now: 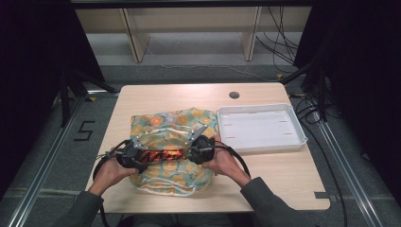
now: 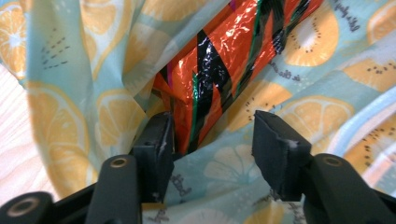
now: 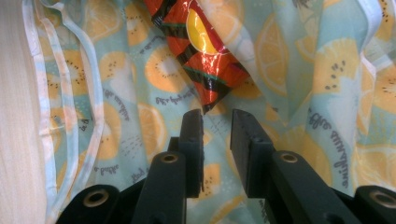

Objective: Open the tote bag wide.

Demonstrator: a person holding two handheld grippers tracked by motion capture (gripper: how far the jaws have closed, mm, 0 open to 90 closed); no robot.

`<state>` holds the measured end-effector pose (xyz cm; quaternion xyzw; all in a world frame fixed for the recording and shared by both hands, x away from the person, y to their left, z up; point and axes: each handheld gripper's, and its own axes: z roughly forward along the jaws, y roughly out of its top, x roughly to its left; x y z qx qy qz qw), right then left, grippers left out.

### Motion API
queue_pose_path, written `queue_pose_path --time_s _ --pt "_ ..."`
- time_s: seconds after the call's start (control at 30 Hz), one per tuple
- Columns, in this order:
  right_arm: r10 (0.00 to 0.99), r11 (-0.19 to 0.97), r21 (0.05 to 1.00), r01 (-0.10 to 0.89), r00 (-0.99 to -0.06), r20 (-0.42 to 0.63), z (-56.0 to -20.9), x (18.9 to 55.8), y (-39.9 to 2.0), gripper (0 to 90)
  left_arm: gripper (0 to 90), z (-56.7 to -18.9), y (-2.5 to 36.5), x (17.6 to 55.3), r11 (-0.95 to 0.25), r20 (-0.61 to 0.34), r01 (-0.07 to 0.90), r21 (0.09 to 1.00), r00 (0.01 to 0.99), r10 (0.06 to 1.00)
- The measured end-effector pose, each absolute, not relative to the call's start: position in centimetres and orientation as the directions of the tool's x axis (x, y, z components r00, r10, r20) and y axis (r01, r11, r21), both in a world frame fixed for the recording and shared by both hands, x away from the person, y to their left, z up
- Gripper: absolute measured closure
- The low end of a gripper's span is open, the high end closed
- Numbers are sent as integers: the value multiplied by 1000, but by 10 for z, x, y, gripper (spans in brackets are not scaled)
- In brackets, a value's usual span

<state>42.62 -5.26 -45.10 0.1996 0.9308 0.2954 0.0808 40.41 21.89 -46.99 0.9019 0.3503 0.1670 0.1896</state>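
Orange foil packet [image 1: 166, 154] lying in the folds of a fruit-print cloth bag [image 1: 176, 124], near the front middle of a wooden table [image 1: 279, 176]. From the high view: 2 hands at the bag, left gripper [image 1: 142, 160] and right gripper [image 1: 191, 153] facing each other with the packet between them, plus a white tray [image 1: 261, 128] just beside the bag on its right. Left gripper view: black zigzag stripes on the packet [image 2: 219, 60], jaws apart, left pad against the packet's lower corner, right pad clear of it over cloth [image 2: 70, 116]. Right gripper view: yellow circle on the packet [image 3: 201, 42], white edging [image 3: 70, 116] of the bag running beside bare table, jaws a narrow gap apart with nothing but cloth behind, packet's tip just beyond the pads.
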Motion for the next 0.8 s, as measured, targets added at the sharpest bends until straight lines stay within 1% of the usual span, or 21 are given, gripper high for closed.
queue_pose_path --time_s 0.07,0.17,0.23,0.27,0.3,0.33,0.4,0.47,0.5,0.57,0.67,0.73,0.77,0.8 --pt "414 745 586 318 -910 -33 -451 426 -52 747 549 -472 218 405 -687 179 565 457 698 693" --pt "417 743 589 318 -908 -35 -450 427 -53 747 696 -471 219 407 -701 204 540 466 706 678" --pt "423 739 589 325 -906 -31 -449 427 -55 748 813 -471 219 407 -709 212 529 466 711 670" --pt "423 738 591 326 -906 -28 -448 427 -56 747 857 -470 219 407 -709 216 522 474 711 669" --pt "425 736 594 324 -905 -33 -447 428 -57 748 878 -468 219 407 -718 225 507 476 719 657" --pt "428 733 596 328 -903 -29 -446 428 -58 748 887 -465 219 407 -729 234 495 472 727 645" --pt "438 724 604 334 -898 -29 -443 429 -61 748 891 -459 220 405 -739 223 480 472 746 627" --pt "454 711 609 351 -891 -17 -438 428 -65 748 892 -450 219 400 -727 192 476 495 755 626" --pt "456 709 606 361 -890 -4 -435 427 -67 748 892 -443 219 399 -743 195 452 493 775 601" --pt "438 710 621 331 -898 -22 -433 428 -70 748 893 -432 219 396 -735 176 440 516 785 594" --pt "452 701 626 342 -892 -19 -430 428 -73 744 893 -417 221 394 -748 174 395 534 814 554" --pt "458 693 633 345 -889 -16 -430 428 -74 737 893 -411 221 391 -736 166 392 551 813 558" --pt "454 692 638 339 -891 -19 -429 429 -75 735 893 -408 222 390 -747 176 374 549 822 541" --pt "461 683 644 344 -887 -14 -429 430 -75 733 893 -407 221 389 -734 156 386 559 820 550"
